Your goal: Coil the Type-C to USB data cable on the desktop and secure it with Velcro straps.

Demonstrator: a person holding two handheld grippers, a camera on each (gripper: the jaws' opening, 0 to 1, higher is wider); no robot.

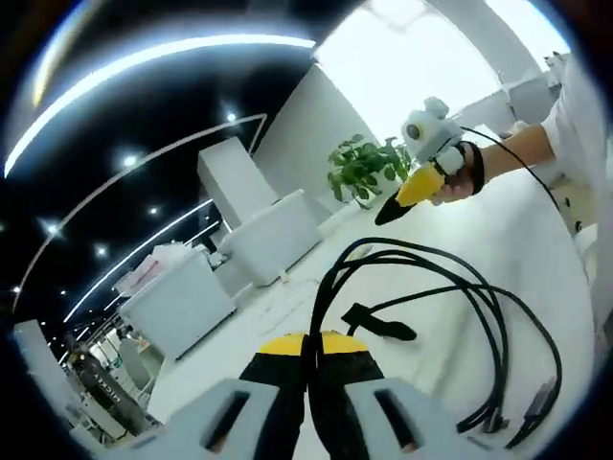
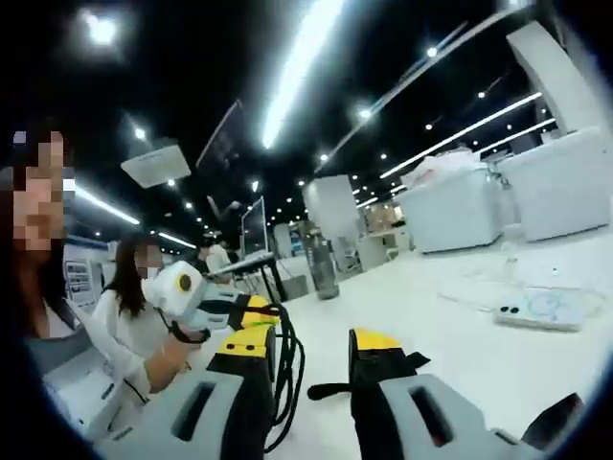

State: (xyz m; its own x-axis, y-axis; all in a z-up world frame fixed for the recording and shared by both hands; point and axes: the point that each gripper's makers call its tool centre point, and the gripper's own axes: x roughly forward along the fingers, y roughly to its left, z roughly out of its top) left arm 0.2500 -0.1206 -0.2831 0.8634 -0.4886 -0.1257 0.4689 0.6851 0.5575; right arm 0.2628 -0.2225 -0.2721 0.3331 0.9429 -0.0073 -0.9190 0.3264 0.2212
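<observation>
The white desktop [image 1: 536, 249] spreads under both grippers, and in the right gripper view it runs back toward white cabinets [image 2: 460, 206] and a dark bottle [image 2: 323, 264]. No brand, label or writing can be read anywhere (the frames are too small and blurred for that).

In the left gripper view the black data cable [image 1: 479, 297] hangs in several loose loops from the left gripper [image 1: 308, 369], whose yellow-tipped jaws are pressed together on the gathered strands. The loops sag to the right above the desktop, and the cable's plug ends [image 1: 536, 402] dangle near the lower right. A short black Velcro strap [image 1: 378, 324] sticks out sideways from the bundle, just above the jaws.

The right gripper [image 1: 388, 211] shows farther off in that view, held in a person's hand [image 1: 460, 177], with a green potted plant [image 1: 364, 168] behind it. In its own view its jaws stand apart, with nothing between them.
</observation>
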